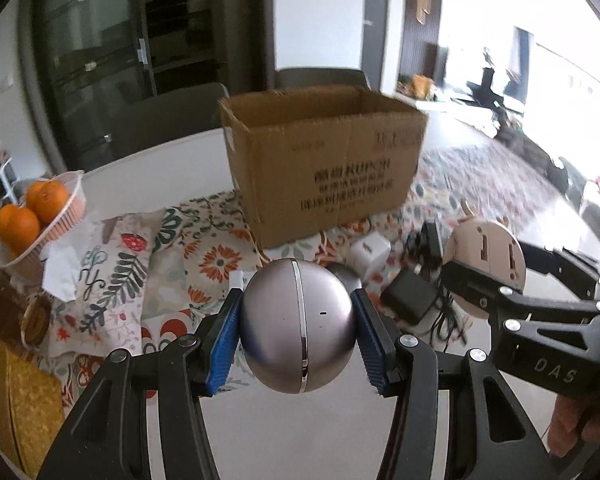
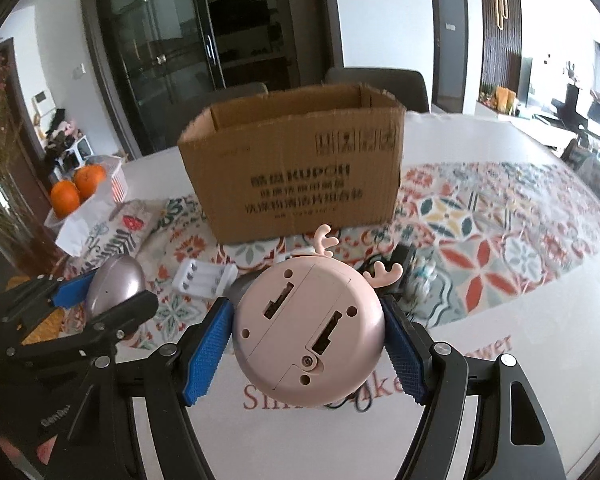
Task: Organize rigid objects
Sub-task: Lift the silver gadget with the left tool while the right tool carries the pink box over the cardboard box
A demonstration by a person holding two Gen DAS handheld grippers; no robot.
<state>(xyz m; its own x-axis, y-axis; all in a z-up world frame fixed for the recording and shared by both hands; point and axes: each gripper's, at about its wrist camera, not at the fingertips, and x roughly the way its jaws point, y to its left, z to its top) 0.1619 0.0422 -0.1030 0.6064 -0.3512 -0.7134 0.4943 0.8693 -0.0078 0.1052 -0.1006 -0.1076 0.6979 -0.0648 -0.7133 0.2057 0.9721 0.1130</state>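
My left gripper [image 1: 298, 326] is shut on a silver-purple ball-shaped device [image 1: 298, 324] and holds it above the table, in front of the open cardboard box [image 1: 324, 160]. My right gripper [image 2: 308, 340] is shut on a round pink device with antlers [image 2: 308, 332], its underside towards the camera, also in front of the box [image 2: 296, 172]. Each gripper shows in the other's view: the right one [image 1: 484, 276] with the pink device at the right, the left one [image 2: 112, 292] with the ball at the left.
A patterned cloth [image 2: 480, 220] covers the white table [image 2: 540, 340]. On it lie a white battery charger [image 2: 204, 278], a white cube adapter [image 1: 368, 256] and black adapters with cables [image 1: 412, 300]. A basket of oranges [image 1: 40, 216] stands at the left. Chairs stand behind the box.
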